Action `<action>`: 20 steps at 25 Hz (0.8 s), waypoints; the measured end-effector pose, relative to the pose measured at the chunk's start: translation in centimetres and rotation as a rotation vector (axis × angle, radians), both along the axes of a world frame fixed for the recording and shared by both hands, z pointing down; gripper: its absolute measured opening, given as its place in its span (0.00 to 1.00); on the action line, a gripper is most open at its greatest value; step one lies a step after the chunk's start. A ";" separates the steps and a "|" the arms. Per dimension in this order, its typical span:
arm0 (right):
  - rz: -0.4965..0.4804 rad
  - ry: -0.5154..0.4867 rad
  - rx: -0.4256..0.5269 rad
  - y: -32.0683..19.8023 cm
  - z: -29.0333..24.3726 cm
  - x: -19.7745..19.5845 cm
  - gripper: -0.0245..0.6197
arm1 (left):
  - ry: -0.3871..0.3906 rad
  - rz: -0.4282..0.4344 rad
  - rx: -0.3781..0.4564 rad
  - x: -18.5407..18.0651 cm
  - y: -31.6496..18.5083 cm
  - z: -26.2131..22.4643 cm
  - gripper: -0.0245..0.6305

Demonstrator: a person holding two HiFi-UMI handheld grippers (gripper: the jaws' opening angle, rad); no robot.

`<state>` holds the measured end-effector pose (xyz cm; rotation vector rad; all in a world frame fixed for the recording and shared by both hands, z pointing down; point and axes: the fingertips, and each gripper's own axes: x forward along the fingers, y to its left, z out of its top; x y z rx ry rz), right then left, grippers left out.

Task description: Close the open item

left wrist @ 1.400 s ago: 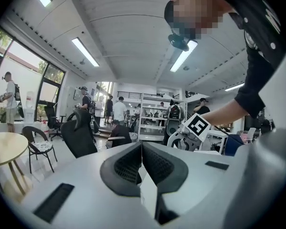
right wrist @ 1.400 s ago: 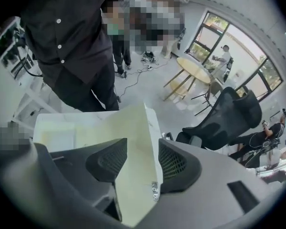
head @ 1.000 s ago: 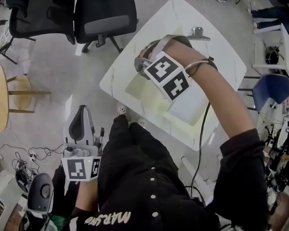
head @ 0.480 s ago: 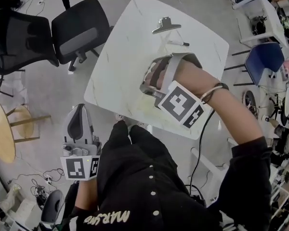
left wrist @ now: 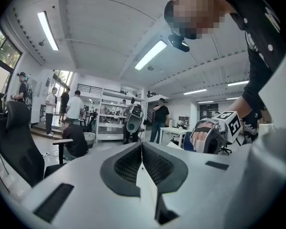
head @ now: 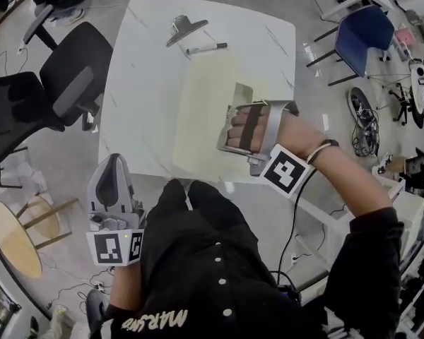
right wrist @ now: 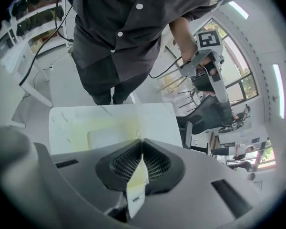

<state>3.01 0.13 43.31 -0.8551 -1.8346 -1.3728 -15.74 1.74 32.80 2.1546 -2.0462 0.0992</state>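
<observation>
A pale yellow folder [head: 201, 115] lies open on the white table [head: 138, 83]. Its thin cover [head: 242, 94] stands up at the right side. My right gripper [head: 234, 113] is above the table's near right part, shut on the edge of that cover. In the right gripper view the sheet [right wrist: 140, 123] runs up from between the closed jaws of the right gripper [right wrist: 142, 144], with the folder [right wrist: 109, 135] lying below. My left gripper [head: 113, 189] hangs off the table beside my left hip, shut and empty. It [left wrist: 142, 144] points out into the room.
A metal binder clip [head: 185, 28] and a marker pen [head: 206, 48] lie at the table's far edge. Black office chairs [head: 71, 83] stand to the left, a blue chair [head: 367, 37] to the far right, a round wooden table [head: 14, 239] at lower left. Cables cross the floor.
My right gripper has come back across the folder toward the table's near right side, and the cover now stands raised at it. The left gripper has stayed where it was.
</observation>
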 end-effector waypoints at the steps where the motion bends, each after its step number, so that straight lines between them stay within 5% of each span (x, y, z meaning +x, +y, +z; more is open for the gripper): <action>1: 0.003 -0.007 0.008 0.0 0.7 1.3 0.09 | -0.002 0.014 -0.005 0.6 -0.3 0.1 0.07; 9: 0.049 -0.091 0.033 -1.1 6.3 8.6 0.11 | -0.026 0.082 -0.060 4.5 -1.7 1.2 0.07; 20: 0.124 -0.046 -0.035 -2.3 13.6 13.4 0.16 | -0.048 0.119 -0.133 8.5 -2.3 3.1 0.07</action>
